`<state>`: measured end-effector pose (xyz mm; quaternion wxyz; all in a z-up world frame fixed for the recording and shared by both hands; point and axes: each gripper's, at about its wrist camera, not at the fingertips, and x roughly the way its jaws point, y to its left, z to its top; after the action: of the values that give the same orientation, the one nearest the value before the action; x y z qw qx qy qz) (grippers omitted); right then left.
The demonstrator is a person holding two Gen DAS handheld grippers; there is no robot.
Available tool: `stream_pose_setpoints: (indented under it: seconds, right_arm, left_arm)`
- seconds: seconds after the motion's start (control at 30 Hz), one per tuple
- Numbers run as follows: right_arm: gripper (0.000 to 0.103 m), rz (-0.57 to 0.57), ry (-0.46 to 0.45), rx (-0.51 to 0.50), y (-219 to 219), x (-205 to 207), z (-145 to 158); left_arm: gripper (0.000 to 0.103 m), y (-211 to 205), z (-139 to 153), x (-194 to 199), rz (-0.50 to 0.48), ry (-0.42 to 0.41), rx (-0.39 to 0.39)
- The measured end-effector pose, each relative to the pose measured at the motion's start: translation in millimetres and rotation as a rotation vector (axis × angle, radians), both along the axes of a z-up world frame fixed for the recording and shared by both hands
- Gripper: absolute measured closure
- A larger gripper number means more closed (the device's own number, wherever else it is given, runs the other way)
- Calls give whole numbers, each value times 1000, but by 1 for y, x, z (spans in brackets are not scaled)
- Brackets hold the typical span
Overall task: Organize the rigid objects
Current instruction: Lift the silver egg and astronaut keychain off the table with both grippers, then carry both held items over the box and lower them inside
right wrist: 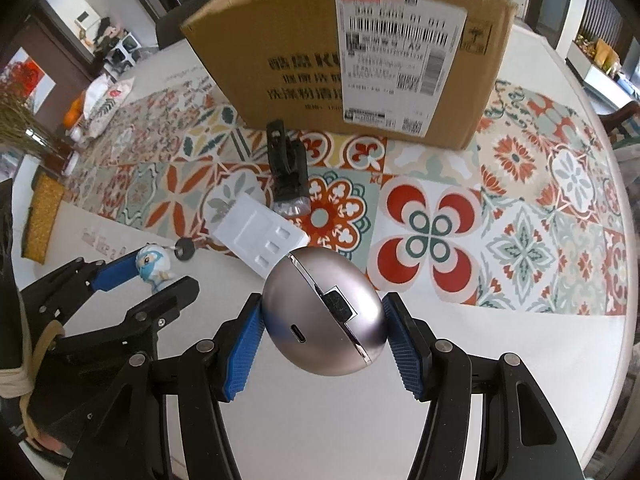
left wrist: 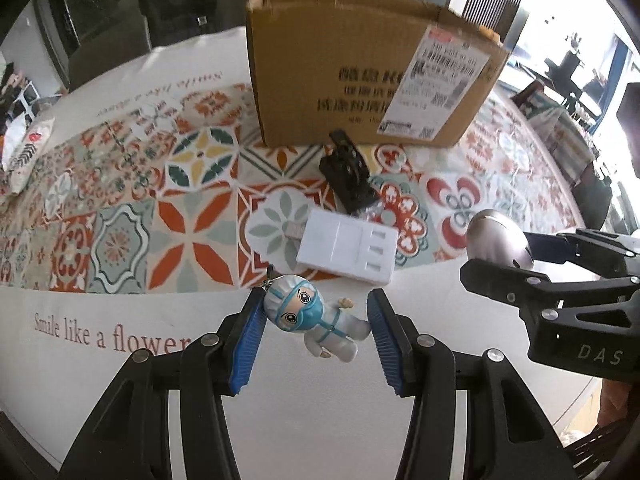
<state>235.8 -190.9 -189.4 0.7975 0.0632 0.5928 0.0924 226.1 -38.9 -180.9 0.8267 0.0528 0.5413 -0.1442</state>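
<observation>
A small figurine in a white and blue protective suit (left wrist: 316, 320) hangs between the blue pads of my left gripper (left wrist: 316, 300), which is shut on it above the white tablecloth. In the right wrist view the figurine (right wrist: 154, 264) shows a dark key (right wrist: 184, 254) dangling from it. My right gripper (right wrist: 323, 304) is shut on a silver egg-shaped device (right wrist: 324, 316) with a small port and wheel; the device (left wrist: 496, 236) sits at the right of the left wrist view. An open cardboard box (right wrist: 360, 60) stands behind.
A white plastic block (right wrist: 260, 240) and a black flashlight (right wrist: 288, 172) lie on the patterned cloth (right wrist: 520, 200) before the box. A yellow mat (right wrist: 44, 216) and bags (right wrist: 104, 108) sit at the far left. The round table's edge (right wrist: 624, 340) curves close on the right.
</observation>
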Motion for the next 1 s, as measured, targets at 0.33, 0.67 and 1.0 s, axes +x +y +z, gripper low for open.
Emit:
stream_pose_setpoints:
  seconds: [0.33, 0.67, 1.0]
  right_arm:
    - [43, -17, -126, 11, -11, -4, 53]
    - [43, -48, -248, 17, -20, 0, 96]
    - [43, -79, -341, 30, -27, 10, 130]
  left_arm:
    - [52, -4, 47, 5, 23, -115, -32]
    - [52, -15, 95, 19, -1, -229, -58]
    - [52, -24, 133, 36, -15, -309, -73]
